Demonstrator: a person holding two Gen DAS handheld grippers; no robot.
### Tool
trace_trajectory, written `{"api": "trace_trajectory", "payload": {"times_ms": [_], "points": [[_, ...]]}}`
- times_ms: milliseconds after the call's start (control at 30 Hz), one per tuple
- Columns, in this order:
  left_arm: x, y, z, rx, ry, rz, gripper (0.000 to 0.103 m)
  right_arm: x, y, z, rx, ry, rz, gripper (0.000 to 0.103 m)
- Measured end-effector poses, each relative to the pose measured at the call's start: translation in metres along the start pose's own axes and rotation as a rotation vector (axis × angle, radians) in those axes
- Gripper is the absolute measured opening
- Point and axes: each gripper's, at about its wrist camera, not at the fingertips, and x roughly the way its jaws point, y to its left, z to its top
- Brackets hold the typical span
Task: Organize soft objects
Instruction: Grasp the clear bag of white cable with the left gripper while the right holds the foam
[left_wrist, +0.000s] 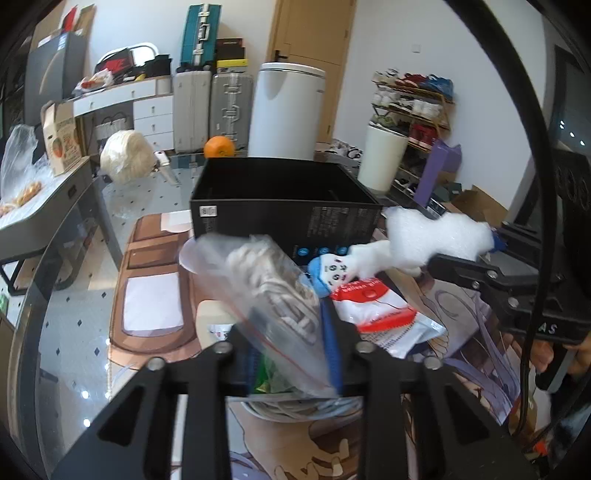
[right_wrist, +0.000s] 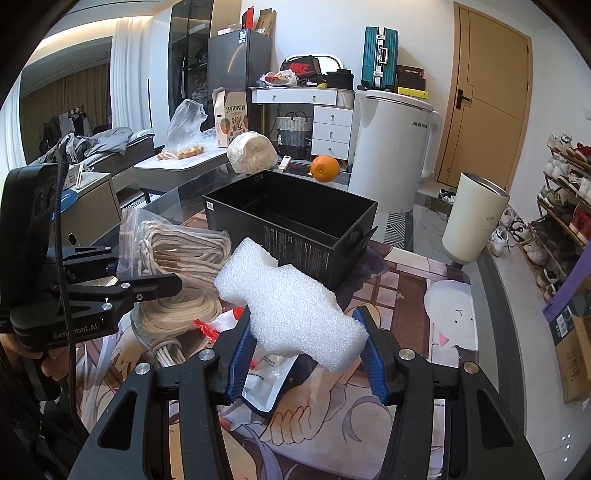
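— While the left gripper (left_wrist: 291, 354) clamps the zip bag of rope (left_wrist: 273, 291), what does the right gripper (right_wrist: 304, 350) have?
— Its blue pads (right_wrist: 240, 354) pinch the white foam piece (right_wrist: 288, 306), lifted off the printed mat (right_wrist: 406, 295), just in front of the open black box (right_wrist: 295, 214).

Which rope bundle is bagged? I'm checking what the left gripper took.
The bundle in the clear zip bag, held by the left gripper; the other rope coil lies loose on the table.
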Motion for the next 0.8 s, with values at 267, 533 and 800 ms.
{"api": "trace_trajectory", "payload": {"times_ms": [267,533,800], "points": [[0.008,0.006,0.001,0.033,0.038,0.090,0.059,-0.001,0.000,0.001,-0.001,0.001,0.000,0.053],[-0.001,0.023,-0.002,0.038,0.043,0.113,0.090,0.003,-0.003,0.002,0.008,0.005,0.005,0.053],[0.016,0.017,0.014,0.120,0.068,0.097,0.093,0.010,-0.003,0.006,0.008,0.006,0.017,0.053]]}}
